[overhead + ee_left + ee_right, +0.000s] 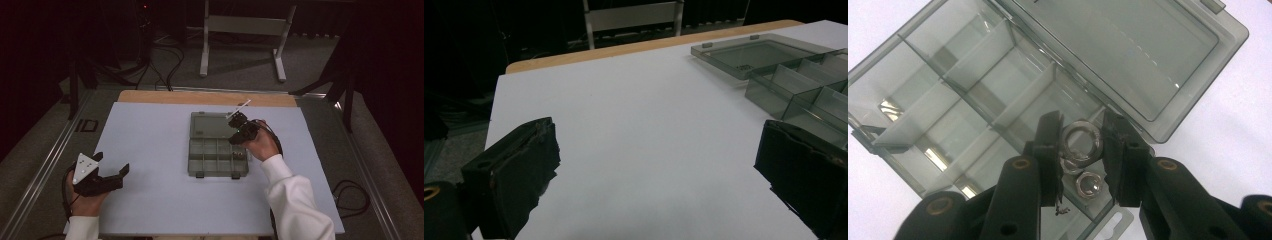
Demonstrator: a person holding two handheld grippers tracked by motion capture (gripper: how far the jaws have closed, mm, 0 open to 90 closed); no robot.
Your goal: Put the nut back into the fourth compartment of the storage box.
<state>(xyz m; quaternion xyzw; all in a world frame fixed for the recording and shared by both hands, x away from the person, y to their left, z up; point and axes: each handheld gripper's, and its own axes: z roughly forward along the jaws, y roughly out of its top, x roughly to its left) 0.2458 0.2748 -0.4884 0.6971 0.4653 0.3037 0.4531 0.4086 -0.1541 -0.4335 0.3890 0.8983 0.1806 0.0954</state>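
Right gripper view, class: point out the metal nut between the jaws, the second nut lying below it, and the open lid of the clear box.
Held nut [1081,141]: right gripper view, on its metal ring.
Second nut [1089,185]: right gripper view, on its top face.
Lid [1128,50]: right gripper view, on its clear panel.

The smoke-grey translucent plastic compartment box [998,90] lay on a pale lilac-white counter [150,150] edged with tan wood. The shiny silver metal hex nut [1081,141] glinted between matte black jaws — the right tool [1082,145] black, brass-coloured at its screws. The left tool [107,172] was black too — with a light grey plate.
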